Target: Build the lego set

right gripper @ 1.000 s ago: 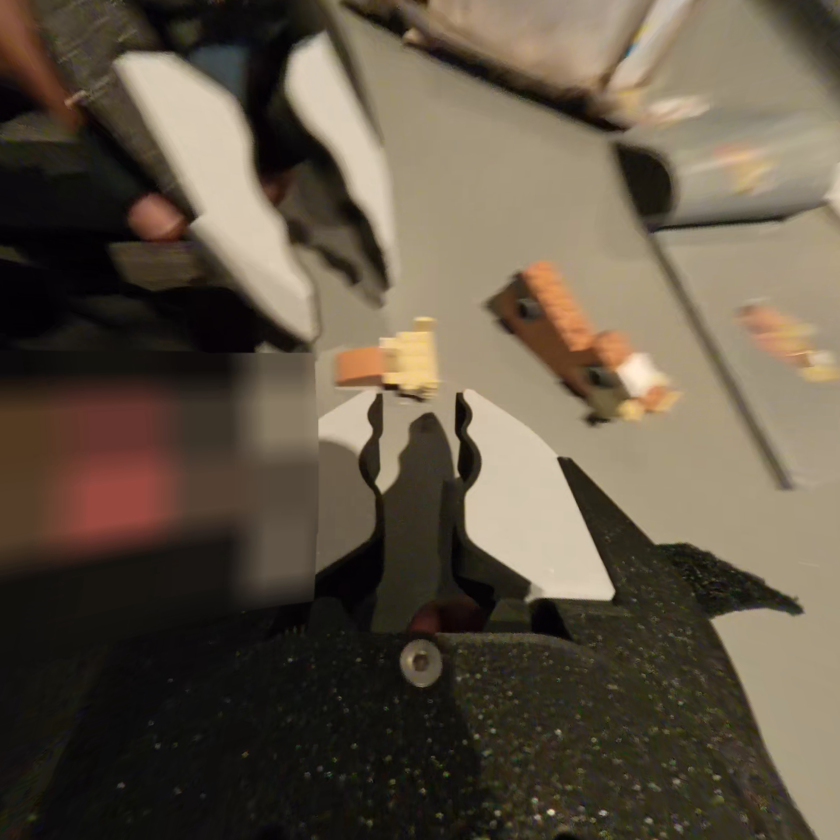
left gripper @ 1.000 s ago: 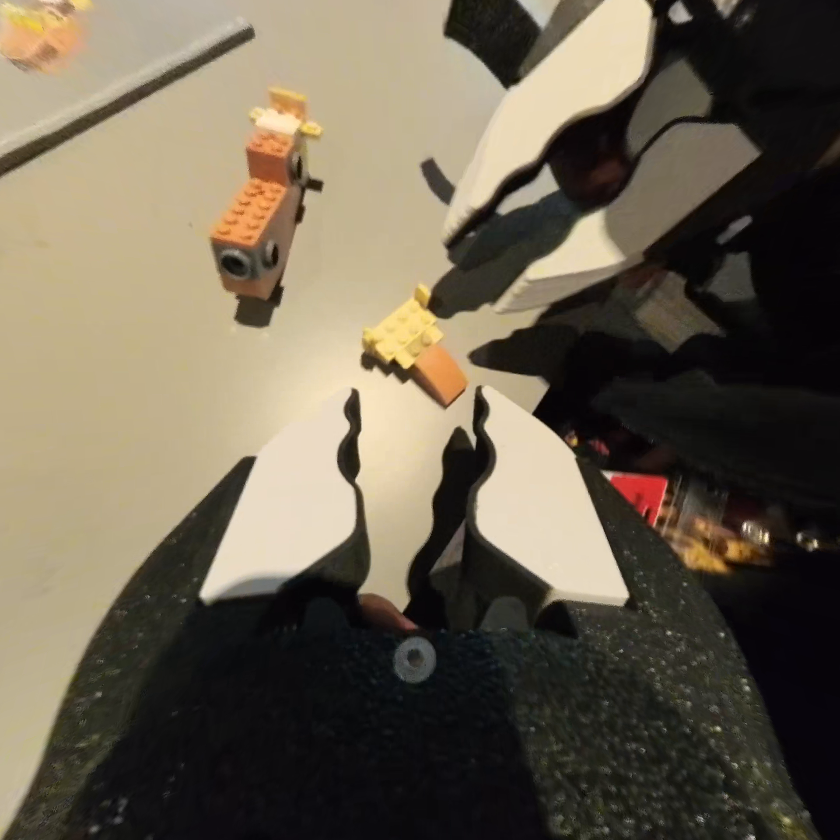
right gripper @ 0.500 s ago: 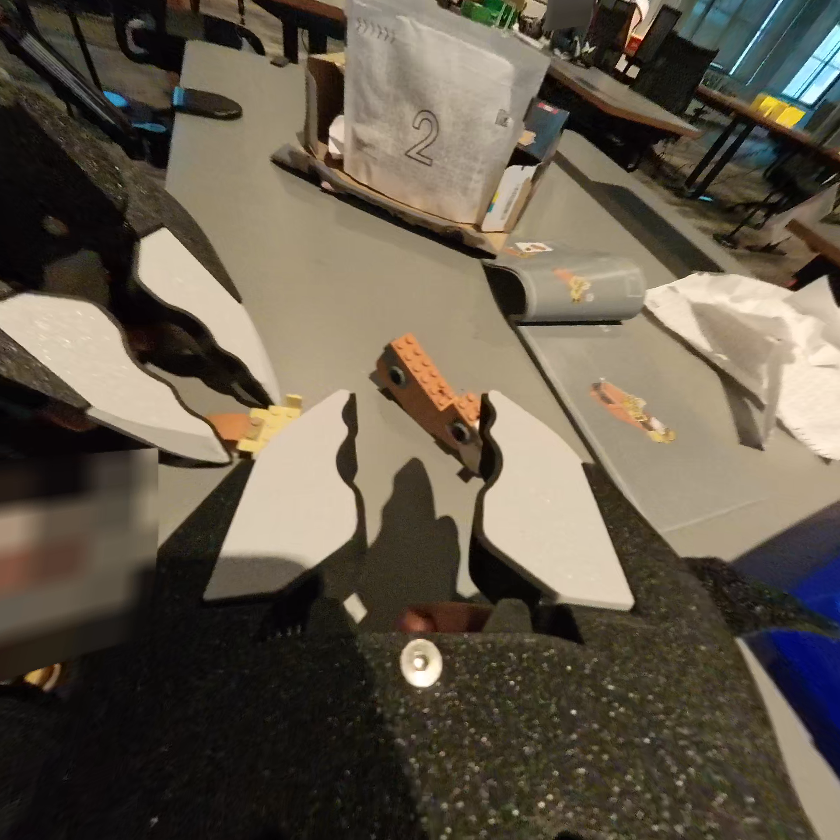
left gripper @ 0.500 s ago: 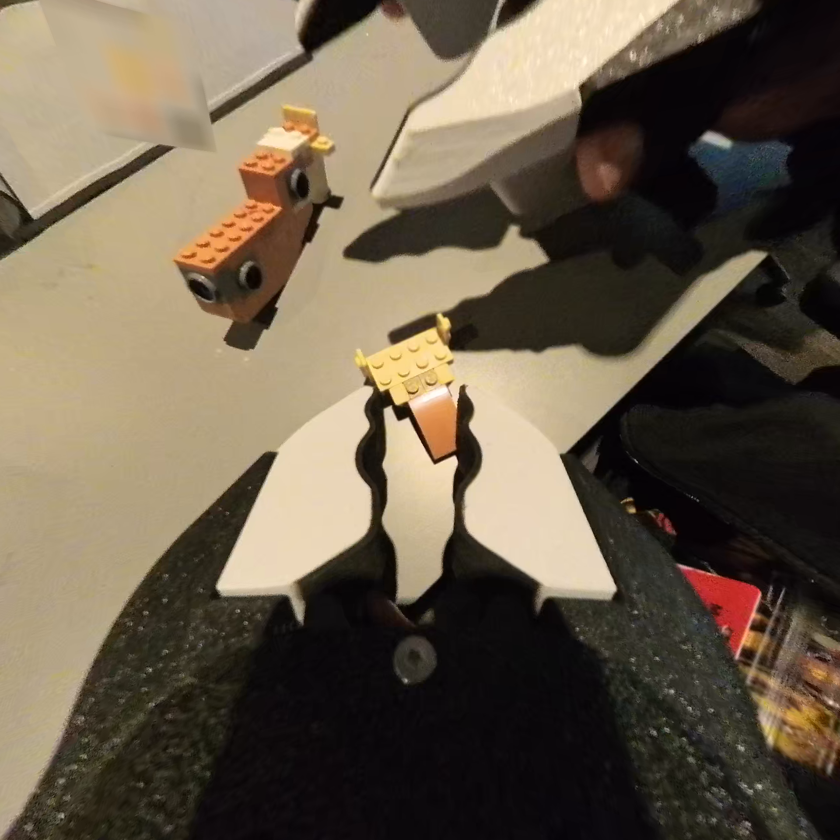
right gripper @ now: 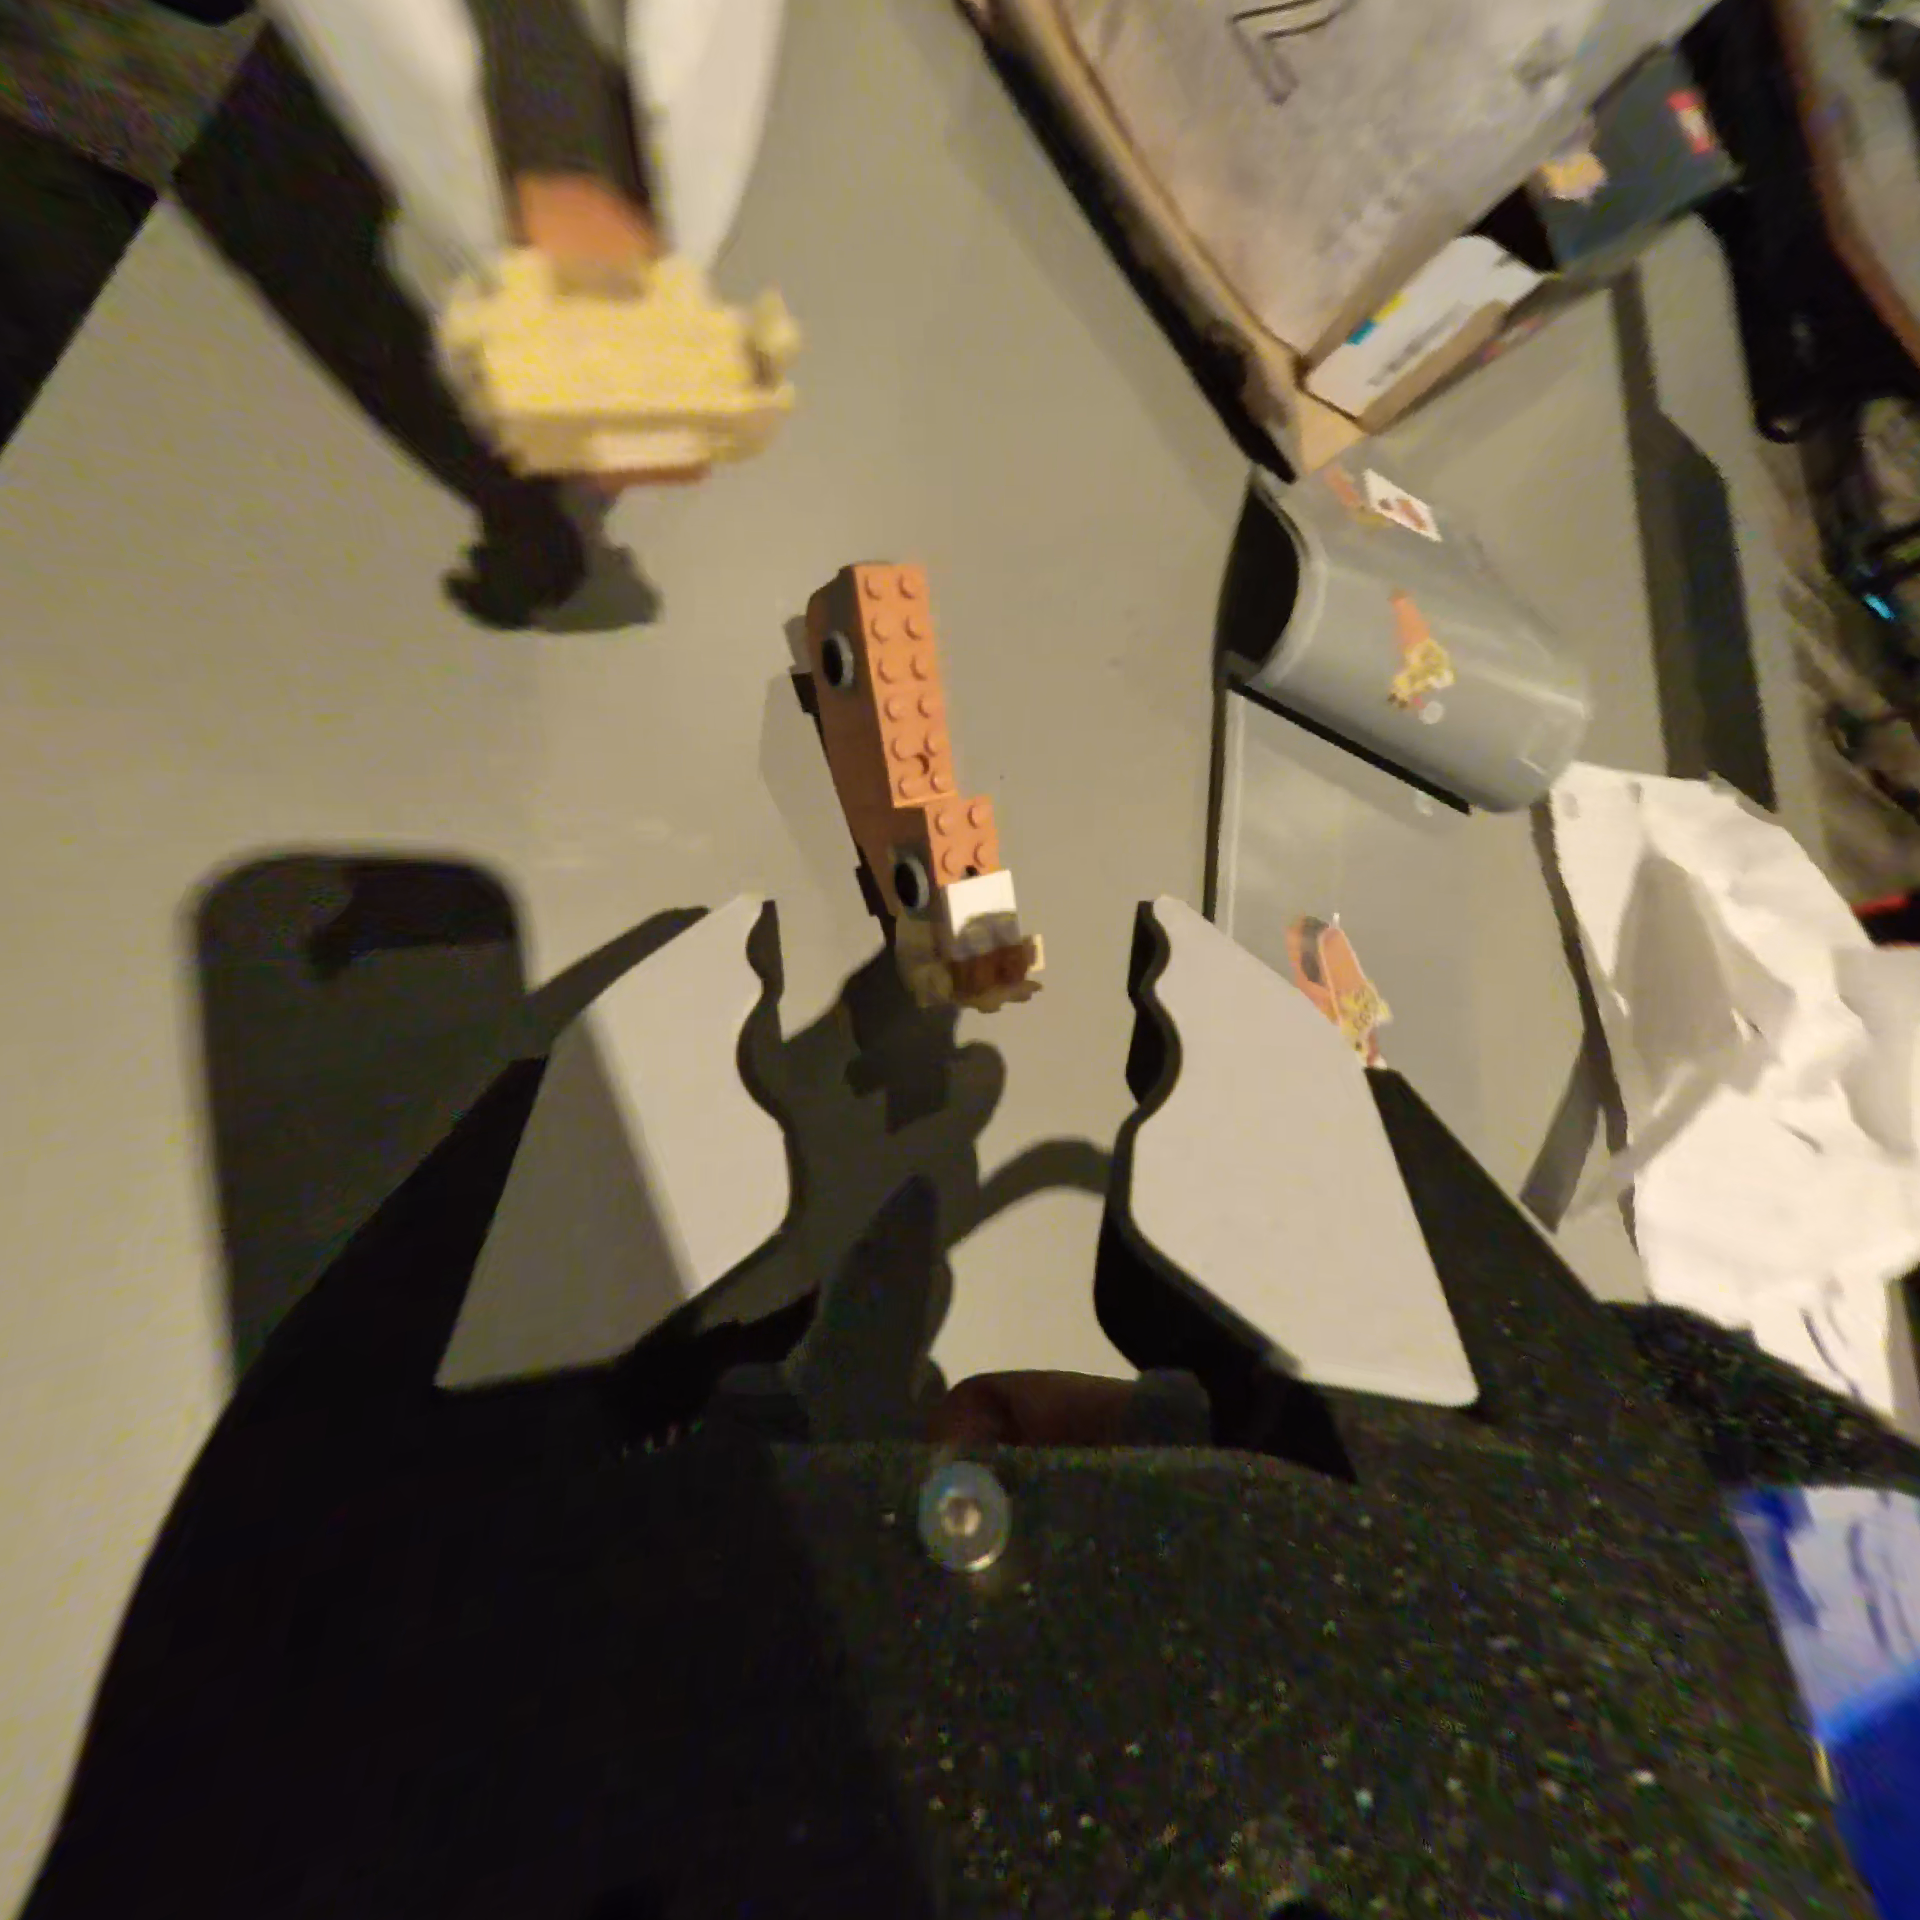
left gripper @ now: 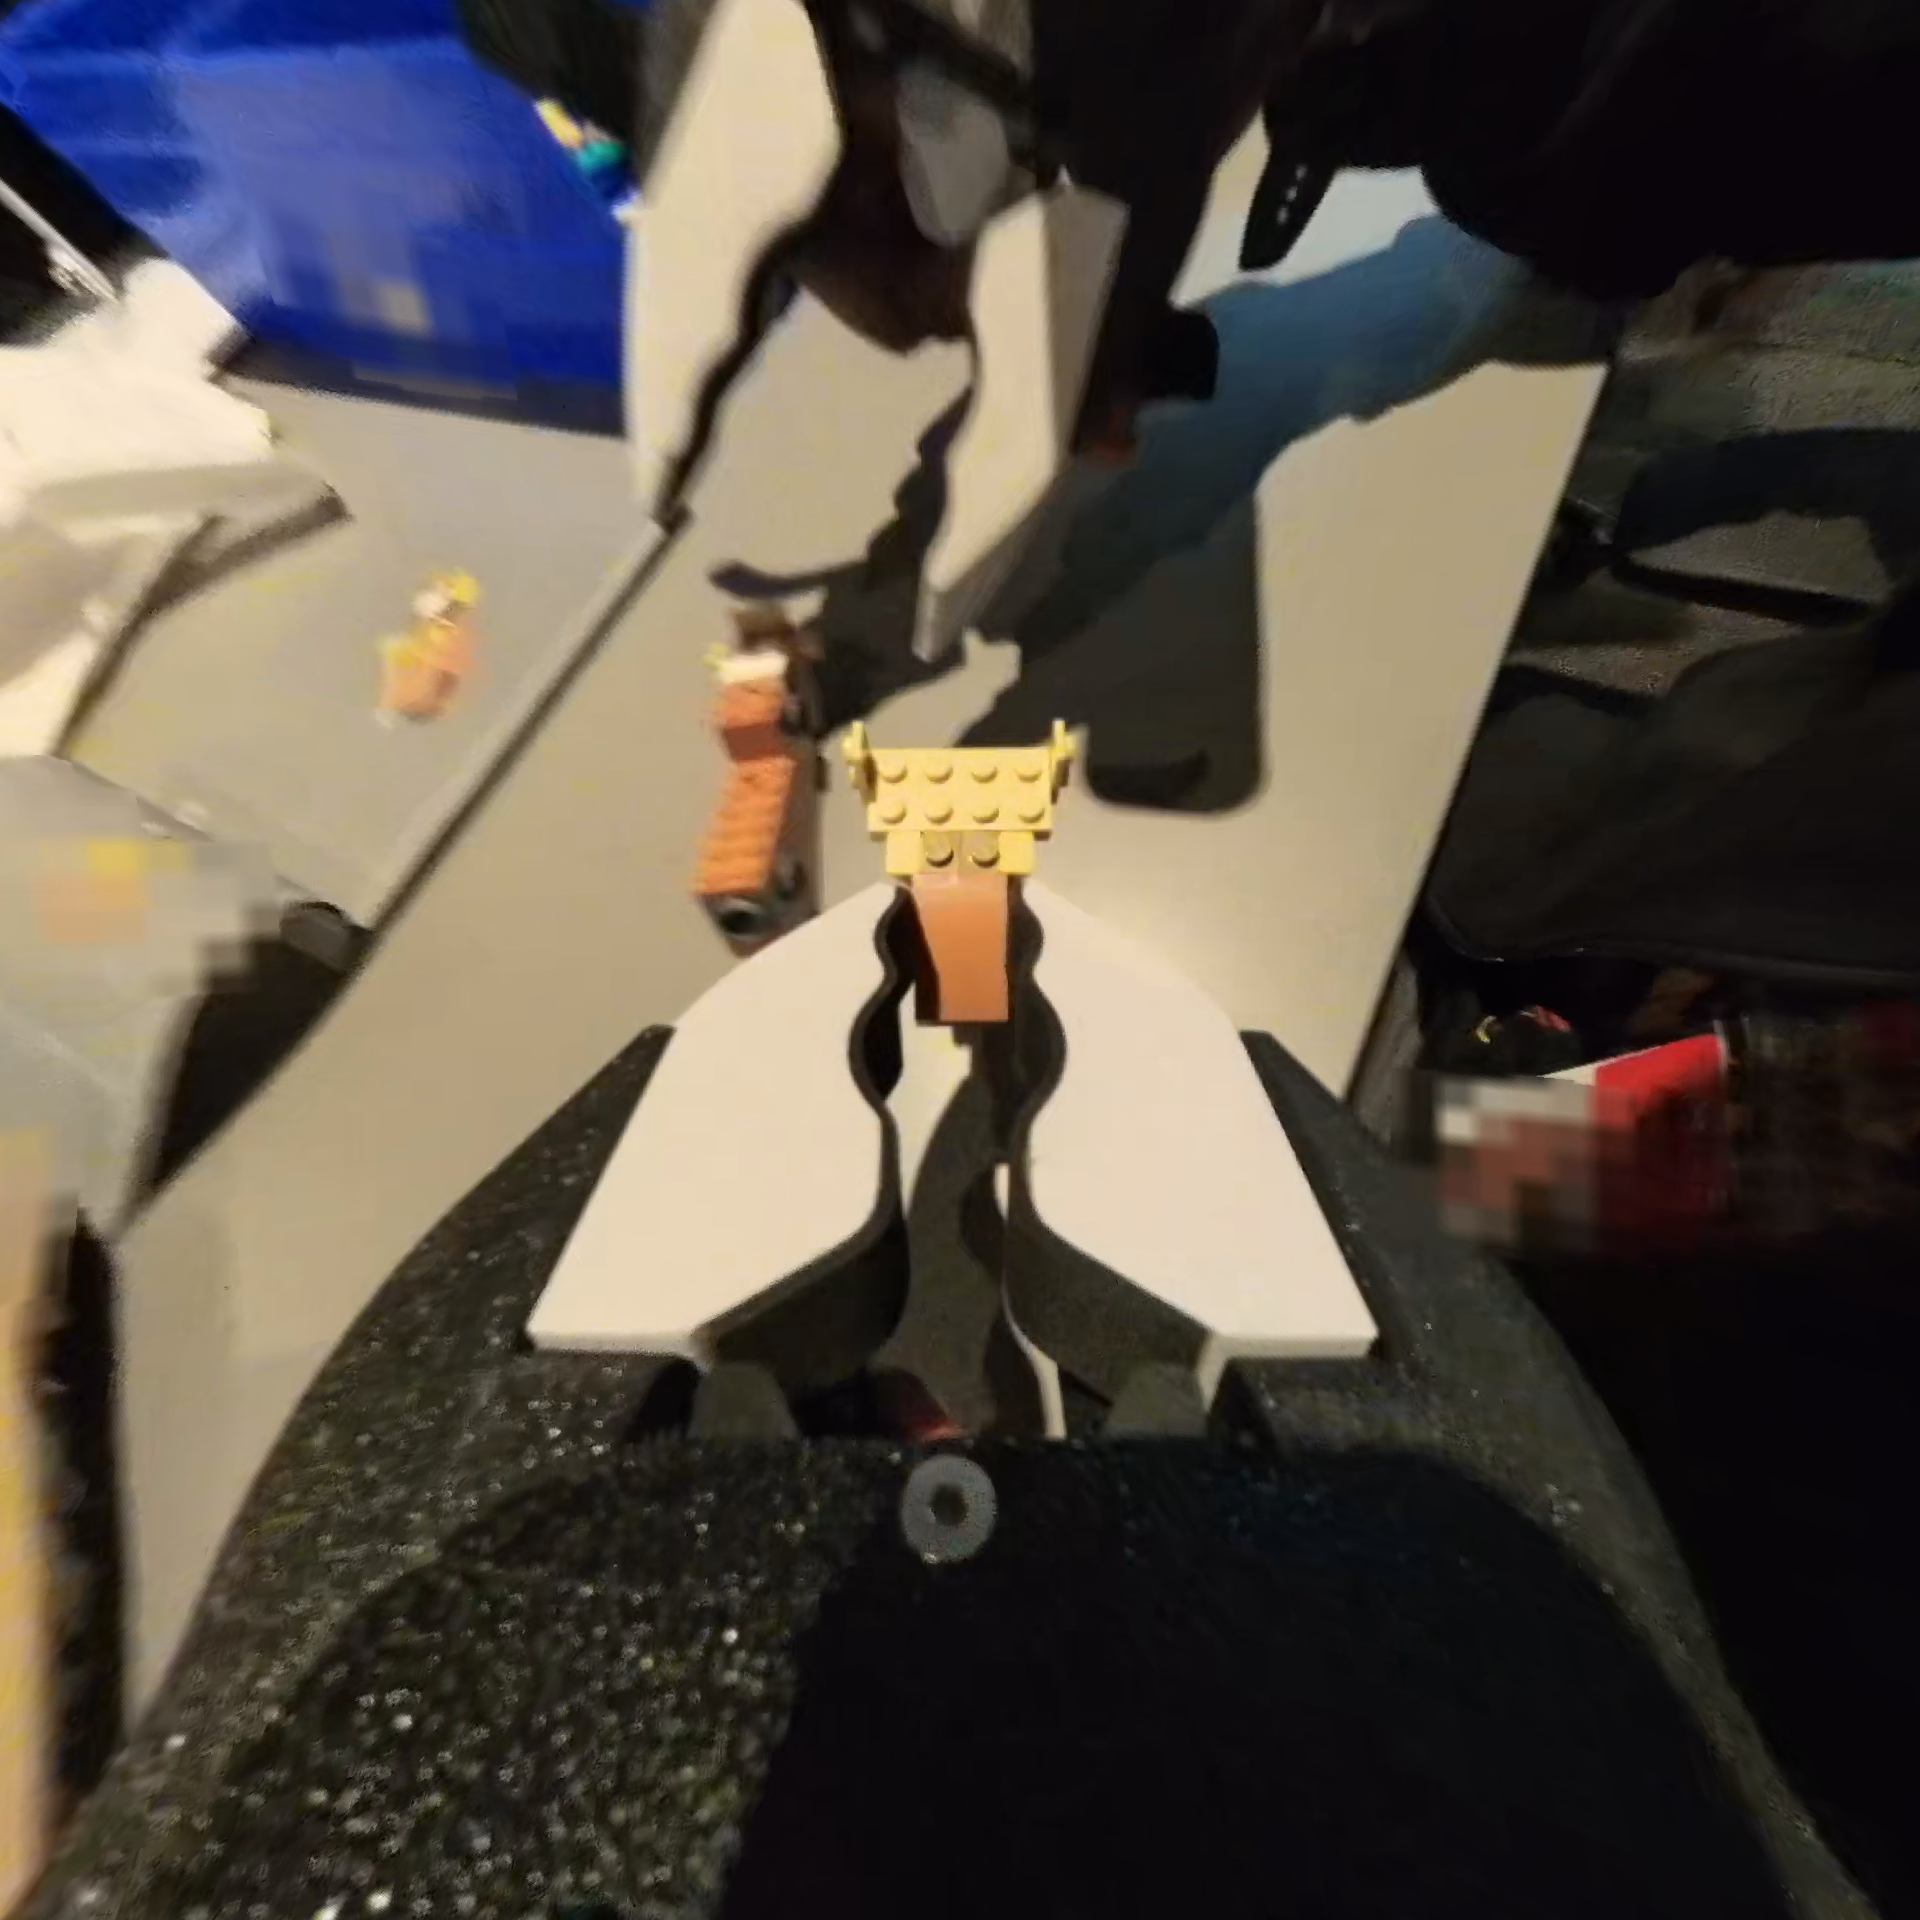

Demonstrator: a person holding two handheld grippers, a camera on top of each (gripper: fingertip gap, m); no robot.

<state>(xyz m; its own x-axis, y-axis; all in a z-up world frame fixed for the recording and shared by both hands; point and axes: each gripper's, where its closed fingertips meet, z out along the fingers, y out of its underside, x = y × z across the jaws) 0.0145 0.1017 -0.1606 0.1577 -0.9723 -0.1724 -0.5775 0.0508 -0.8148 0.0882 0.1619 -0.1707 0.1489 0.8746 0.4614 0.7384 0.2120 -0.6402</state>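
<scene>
My left gripper (left gripper: 956, 914) is shut on a small Lego assembly: a yellow studded plate (left gripper: 961, 790) on a brown slope piece (left gripper: 961, 956). The pads press the brown slope and the assembly is held above the table. It also shows blurred in the right wrist view (right gripper: 623, 364), held by the left gripper (right gripper: 587, 249). An orange Lego body (right gripper: 904, 727) with black round holes and a white and tan end lies on the grey table; it also shows in the left wrist view (left gripper: 748, 810). My right gripper (right gripper: 951, 914) is open and empty, its fingertips on either side of the body's white end without touching it.
An open instruction booklet (right gripper: 1351, 831) with a curled page (right gripper: 1423, 675) lies right of the body. Crumpled white paper (right gripper: 1766, 1039) is at the right. A grey bag in a cardboard box (right gripper: 1351, 156) stands behind. The table edge (left gripper: 1455, 727) is close on the right. Spacing between my two grippers at the tips: around 10 cm.
My left gripper closed on the small assembly's brown slope and lifted it off the table. My right gripper opened wide and moved over the orange body's white end.
</scene>
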